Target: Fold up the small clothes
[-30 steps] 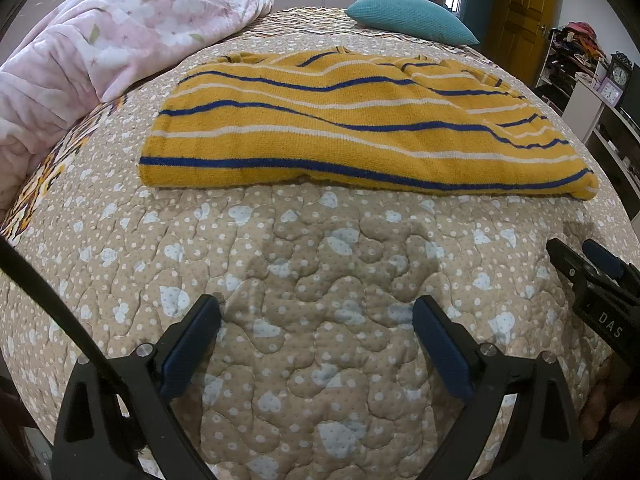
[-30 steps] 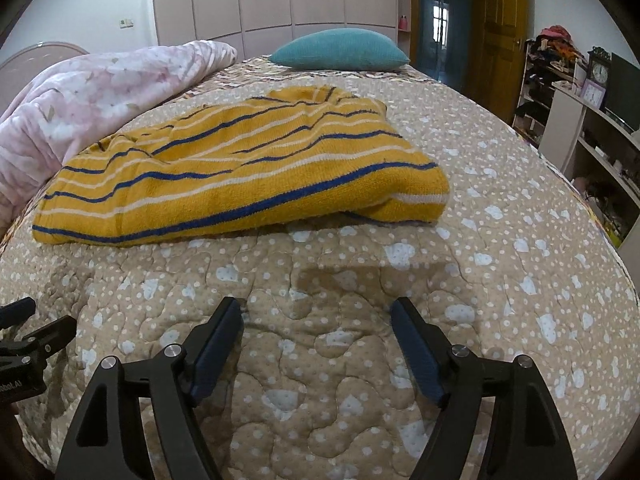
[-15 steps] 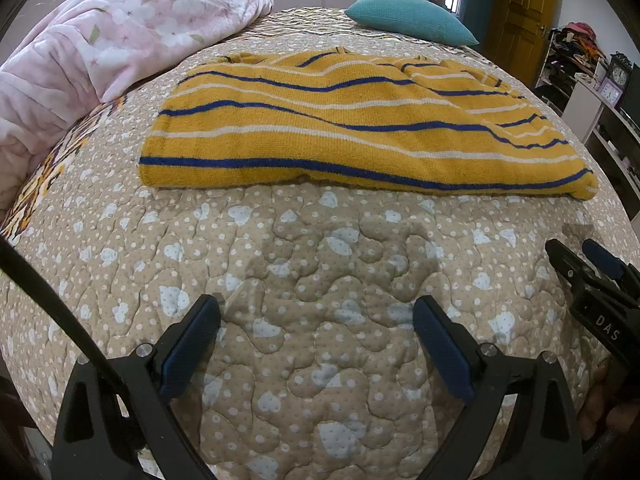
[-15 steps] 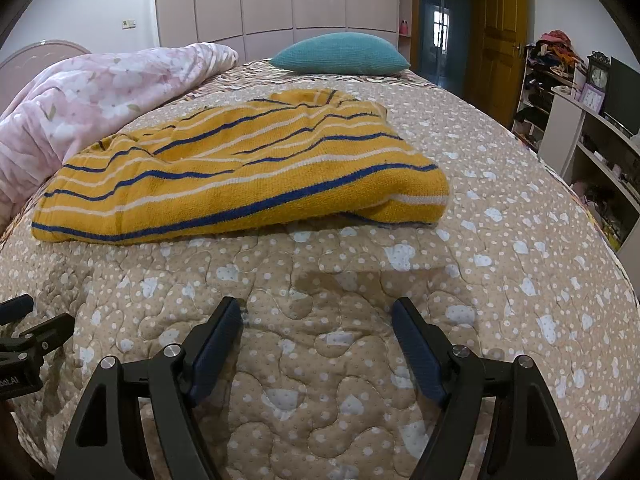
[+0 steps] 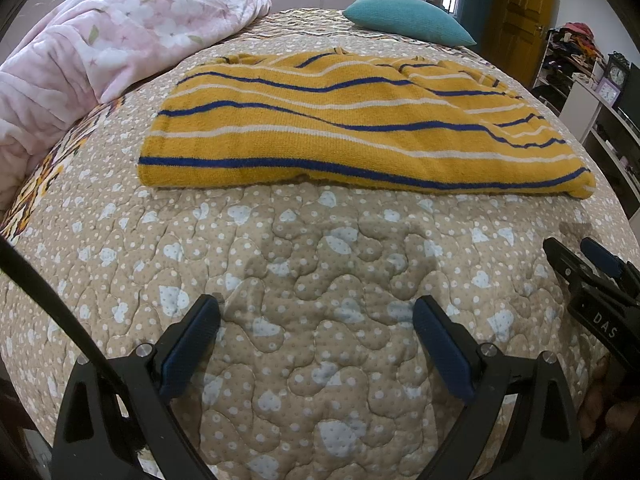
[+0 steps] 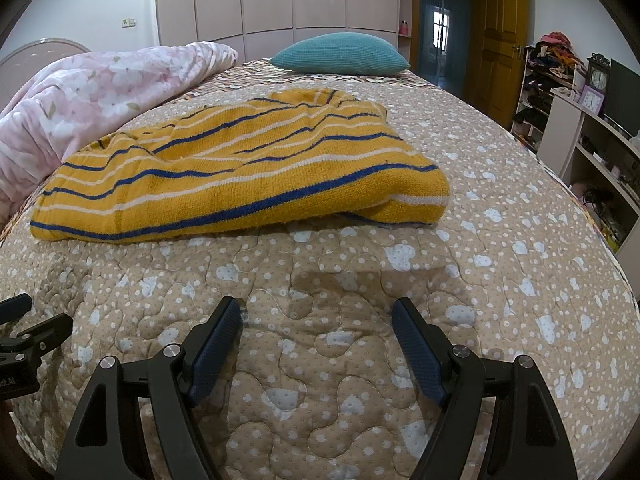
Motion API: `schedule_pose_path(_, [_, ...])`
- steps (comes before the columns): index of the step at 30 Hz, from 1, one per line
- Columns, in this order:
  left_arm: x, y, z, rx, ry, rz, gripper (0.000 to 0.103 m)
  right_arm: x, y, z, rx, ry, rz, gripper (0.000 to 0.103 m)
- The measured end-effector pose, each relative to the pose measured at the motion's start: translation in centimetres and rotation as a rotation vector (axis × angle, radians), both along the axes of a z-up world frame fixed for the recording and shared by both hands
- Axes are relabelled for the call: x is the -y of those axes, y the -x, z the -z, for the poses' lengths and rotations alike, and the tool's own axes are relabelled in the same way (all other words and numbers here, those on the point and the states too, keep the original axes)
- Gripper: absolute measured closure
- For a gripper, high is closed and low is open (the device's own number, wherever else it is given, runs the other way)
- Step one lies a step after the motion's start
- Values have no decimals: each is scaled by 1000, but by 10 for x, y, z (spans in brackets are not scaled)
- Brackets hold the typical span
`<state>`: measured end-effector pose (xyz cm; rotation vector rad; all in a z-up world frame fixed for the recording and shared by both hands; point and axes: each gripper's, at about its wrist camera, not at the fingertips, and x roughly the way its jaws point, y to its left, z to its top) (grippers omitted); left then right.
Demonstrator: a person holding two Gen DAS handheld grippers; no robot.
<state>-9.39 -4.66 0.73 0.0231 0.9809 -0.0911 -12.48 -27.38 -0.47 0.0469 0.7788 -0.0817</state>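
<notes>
Left tongs (image 5: 316,320): spread wide, nothing between the blue pads, hovering over bare quilt (image 5: 320,360).
Right tongs (image 6: 318,322): spread wide too, empty, over the quilt near its front edge.
Sweater (image 5: 352,128): yellow knit with blue and white stripes, lying folded flat on the quilt, well beyond both tongs, touching neither.
Blanket (image 5: 120,40): pink, floral, heaped left of the sweater.
Pillow (image 6: 340,54): teal, at the far end of the bed.
Shelves (image 6: 592,132): right of the bed, holding two clocks.
</notes>
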Motion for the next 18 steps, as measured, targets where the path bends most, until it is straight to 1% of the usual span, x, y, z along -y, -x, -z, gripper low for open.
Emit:
schedule_pose_path(4, [1, 1, -1, 8, -3, 4, 6, 0, 0, 0, 0, 0, -1, 21])
schedule_pose_path(15, [2, 4, -3, -17, -9, -1, 6, -1, 1, 0, 1, 0, -1, 21])
schedule_pose_path(18, [2, 7, -8, -29, -10, 1, 6, 0, 1, 0, -6, -3, -3, 21])
